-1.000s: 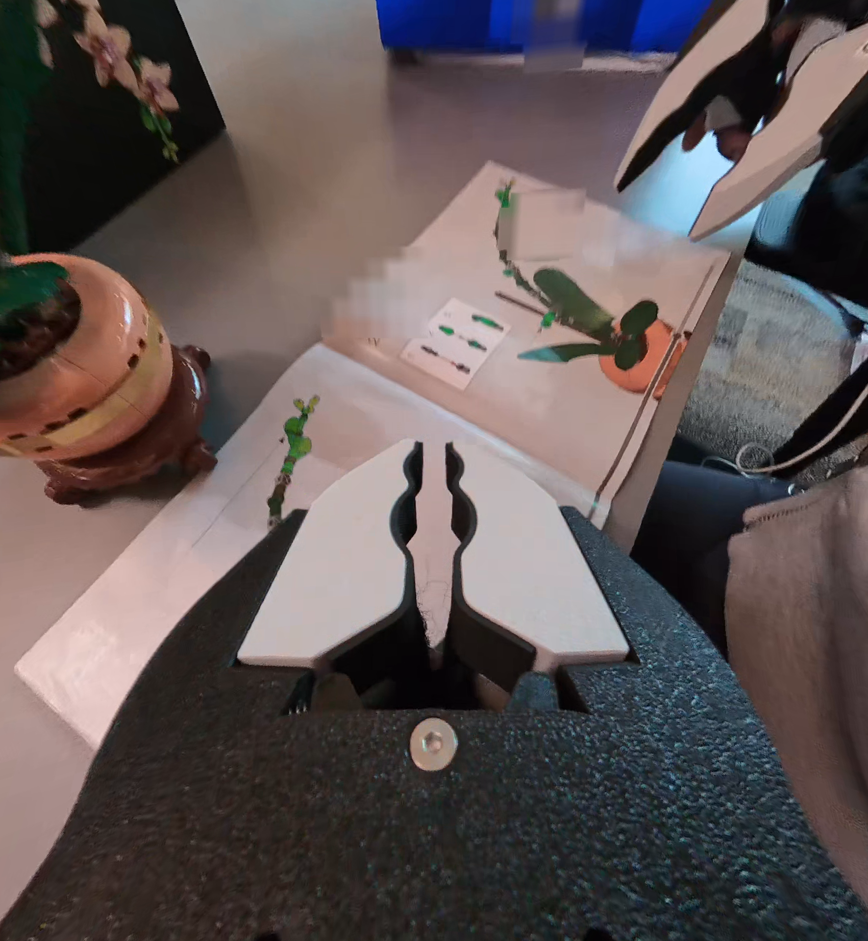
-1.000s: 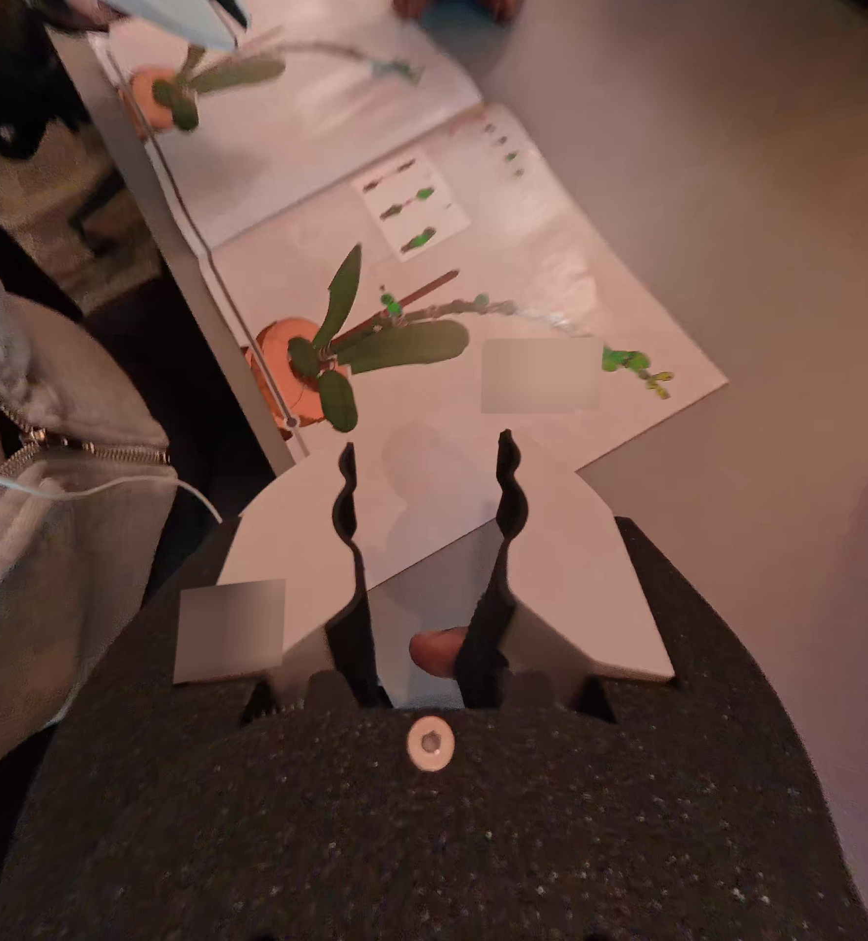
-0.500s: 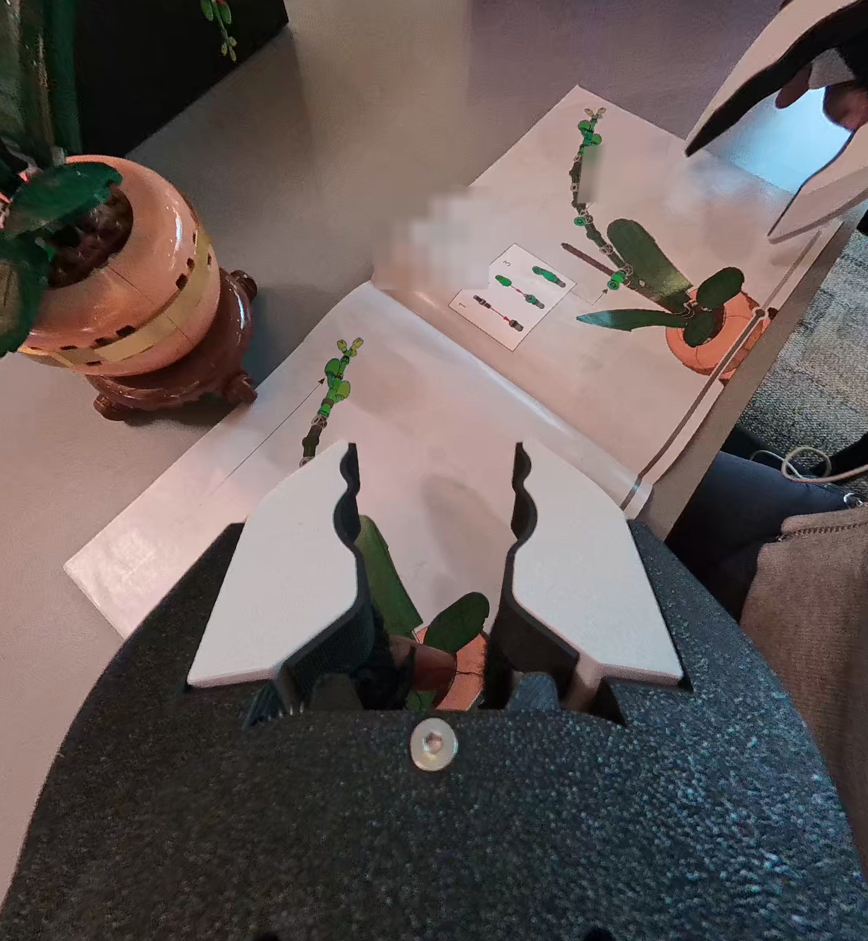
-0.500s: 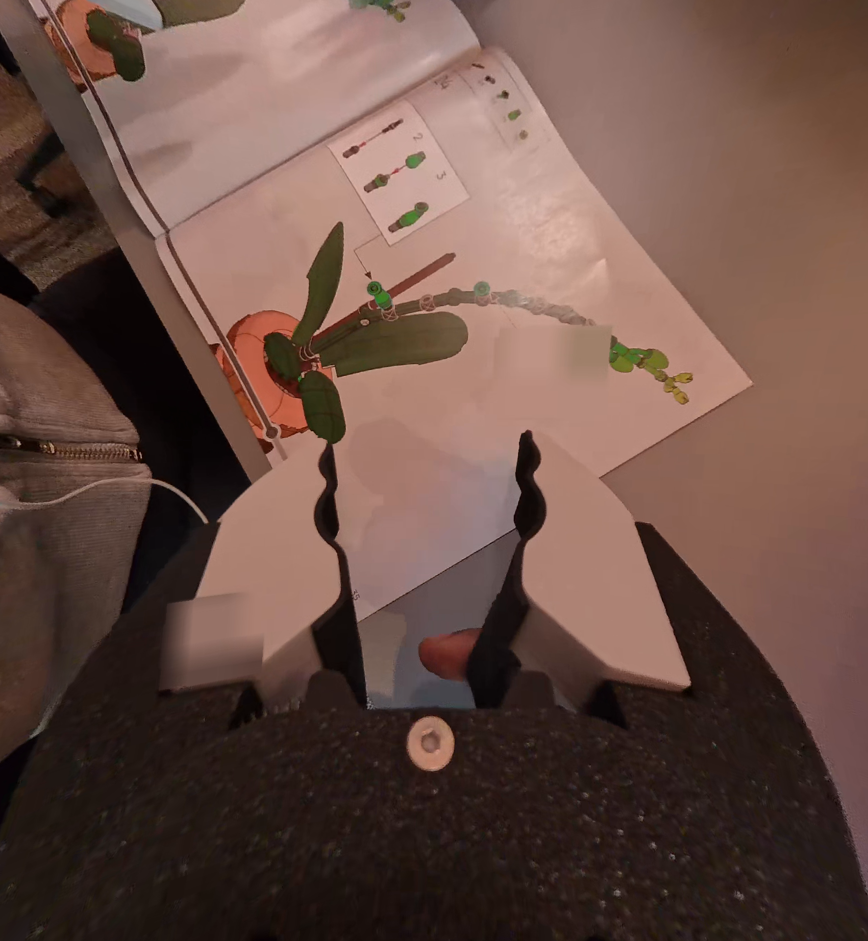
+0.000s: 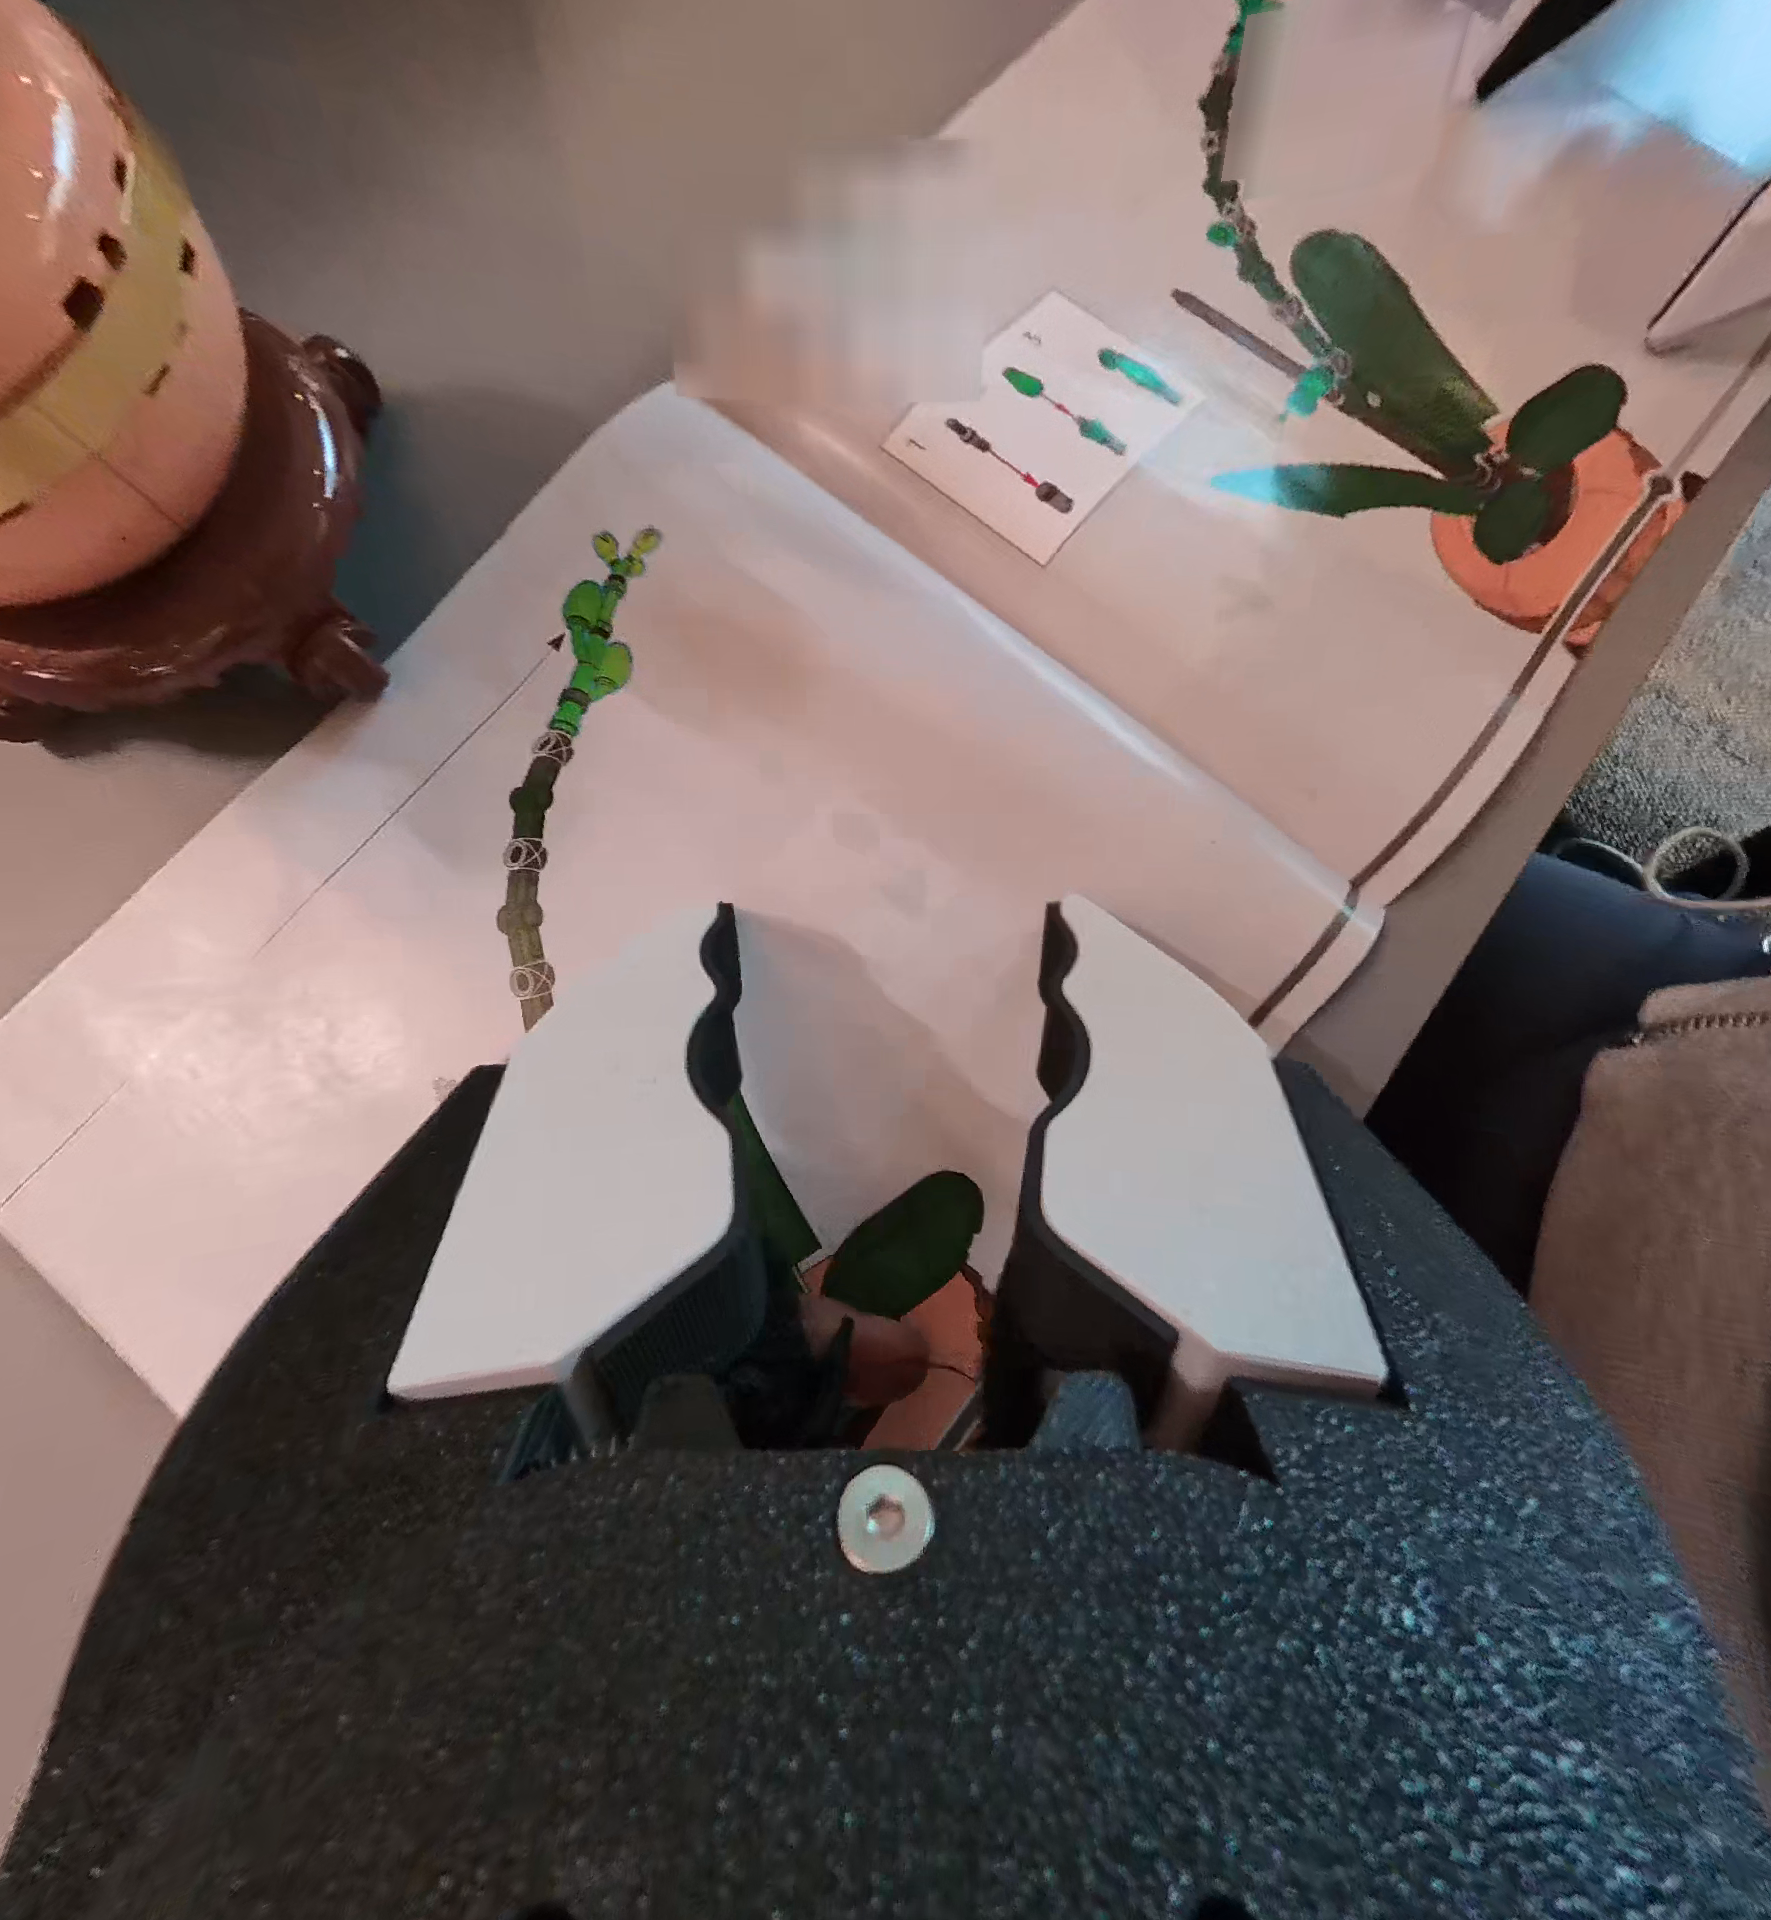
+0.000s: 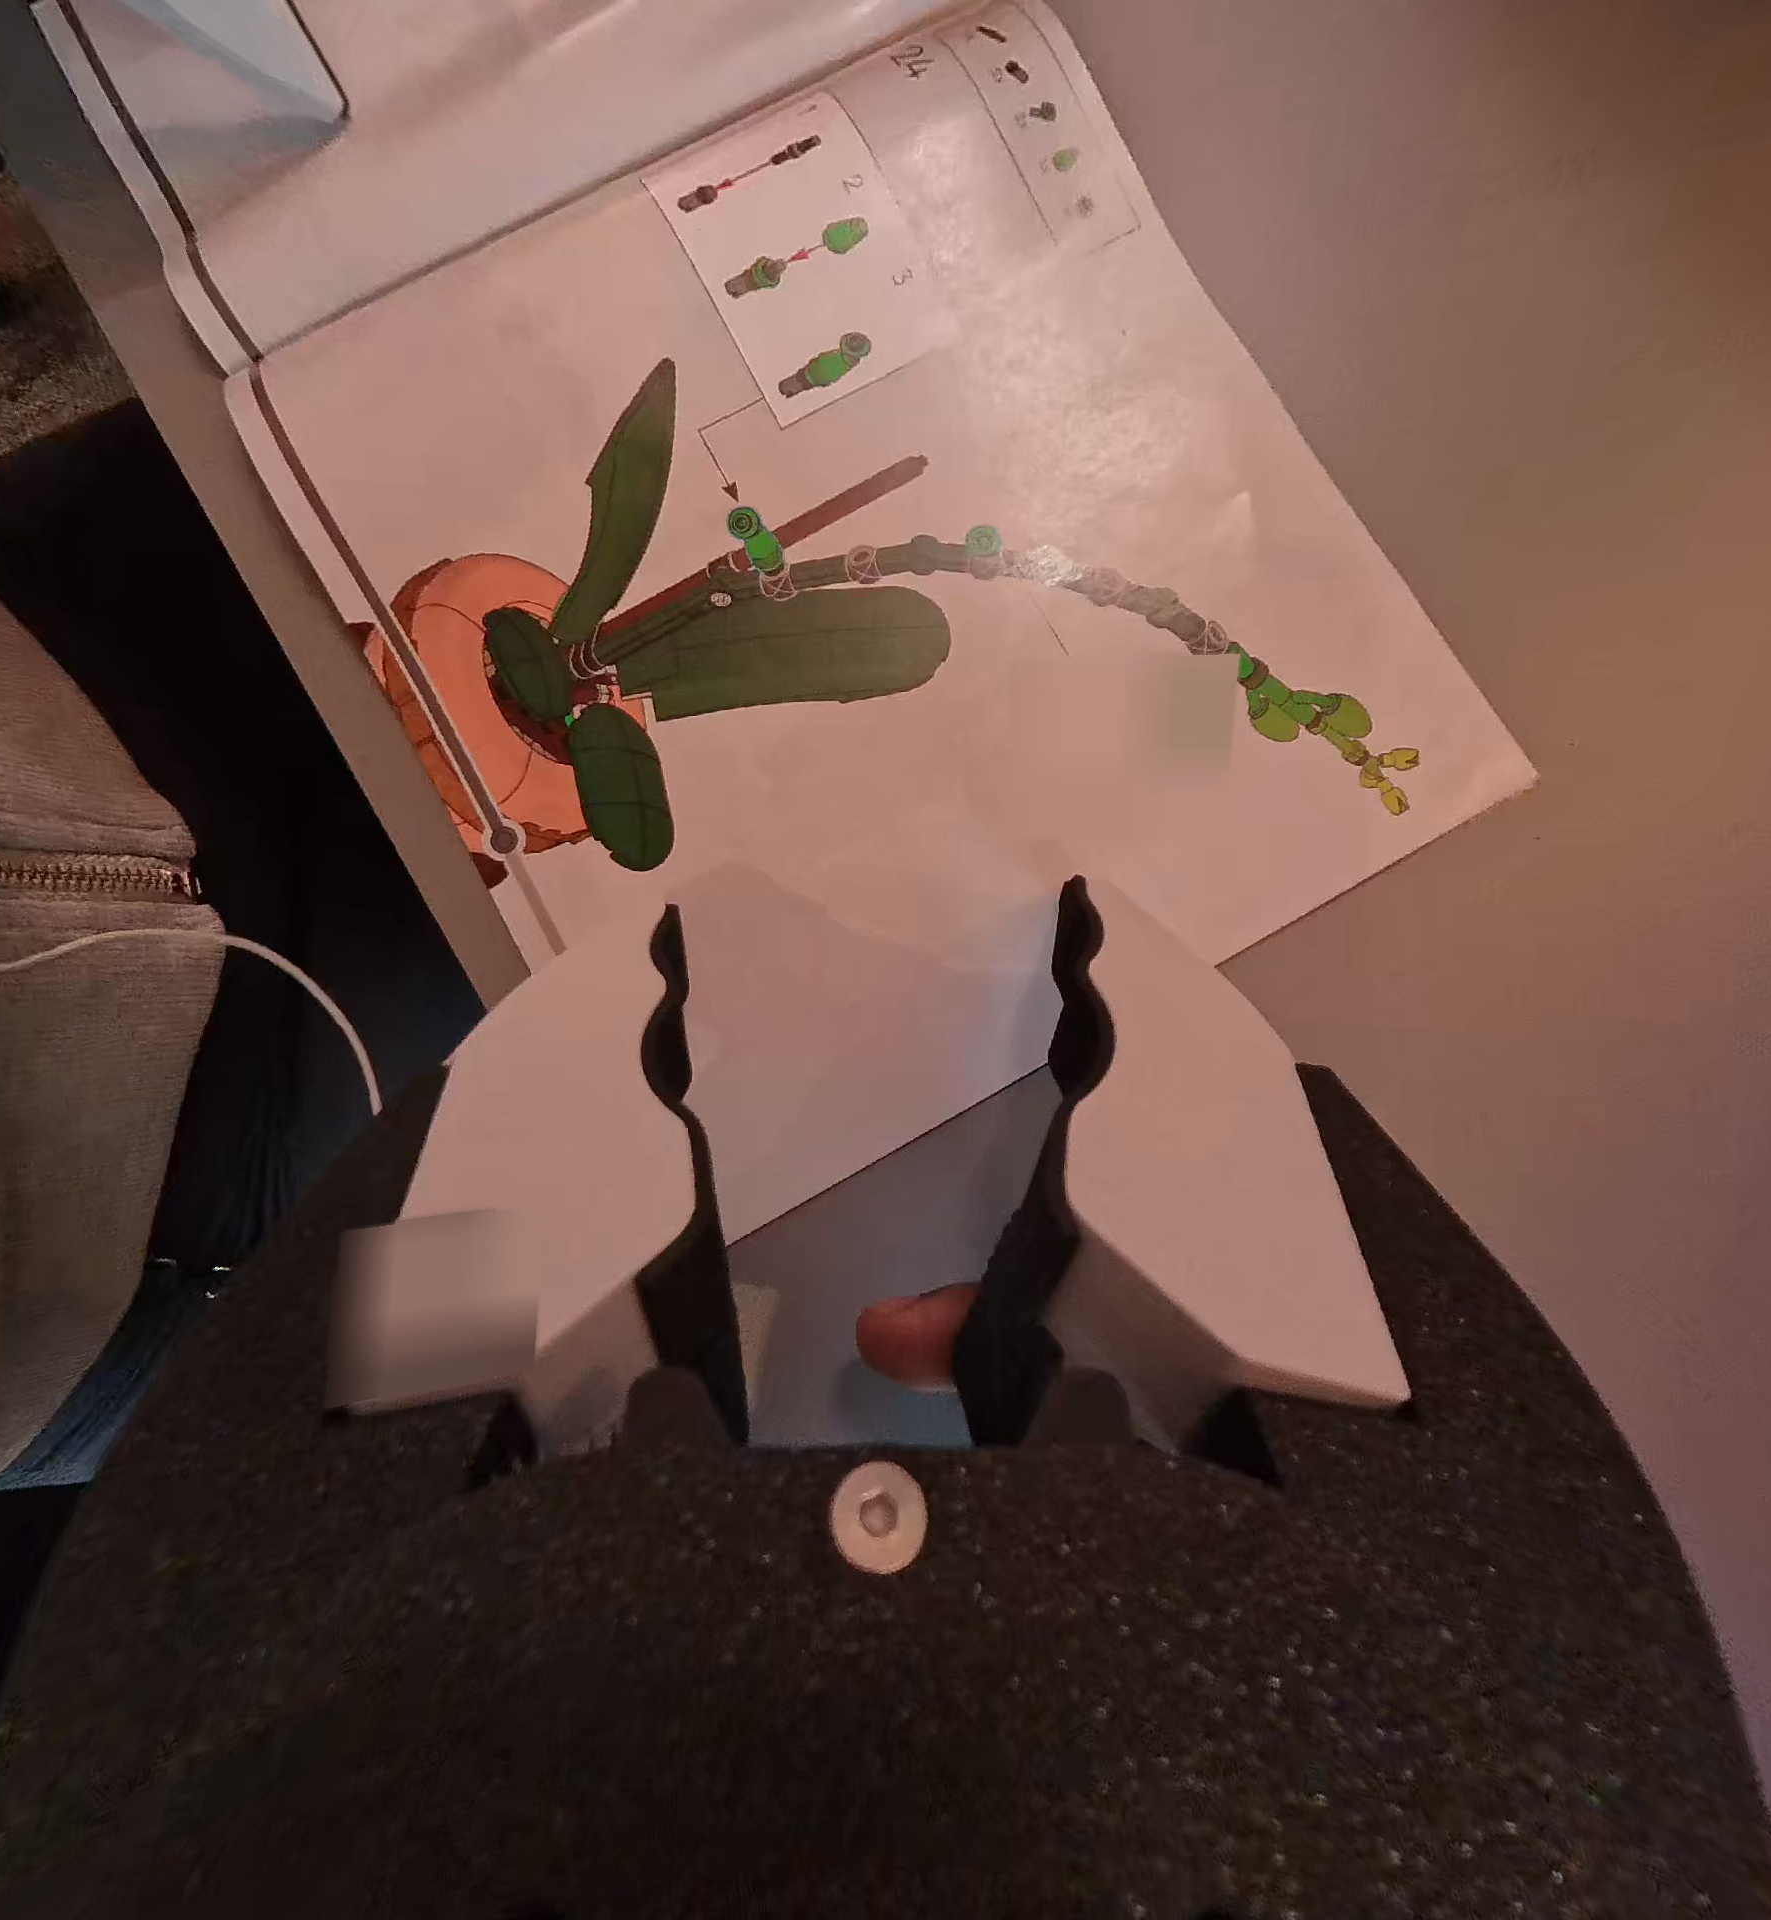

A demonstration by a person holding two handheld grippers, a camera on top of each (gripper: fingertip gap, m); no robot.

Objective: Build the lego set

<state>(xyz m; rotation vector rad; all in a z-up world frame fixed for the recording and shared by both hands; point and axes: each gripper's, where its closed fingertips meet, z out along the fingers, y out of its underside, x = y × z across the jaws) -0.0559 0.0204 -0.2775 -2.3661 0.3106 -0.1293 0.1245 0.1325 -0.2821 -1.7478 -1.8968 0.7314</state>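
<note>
An open instruction booklet (image 5: 860,727) with drawings of a potted plant lies on the grey table (image 5: 445,208). My left gripper (image 5: 891,914) hovers low over its left page. The jaws stand wide apart with nothing between the pads. My right gripper (image 6: 870,902) hovers over the near corner of the right page (image 6: 1068,416), also wide open and empty. A person's fingertip (image 6: 912,1340) shows behind its jaws. One white finger (image 5: 1754,229) of the right gripper shows at the top right of the left wrist view.
A pink pot (image 5: 50,343) with a yellow band stands on a brown footed base (image 5: 185,623) just left of the booklet. The table edge (image 5: 1639,727) runs along the booklet's near side, with carpet beyond. A person's grey jacket (image 5: 1691,1351) is close by.
My left gripper opened from nearly shut to wide, with nothing in it, and moved lower toward the booklet. My right gripper opened wider and came closer to the right page.
</note>
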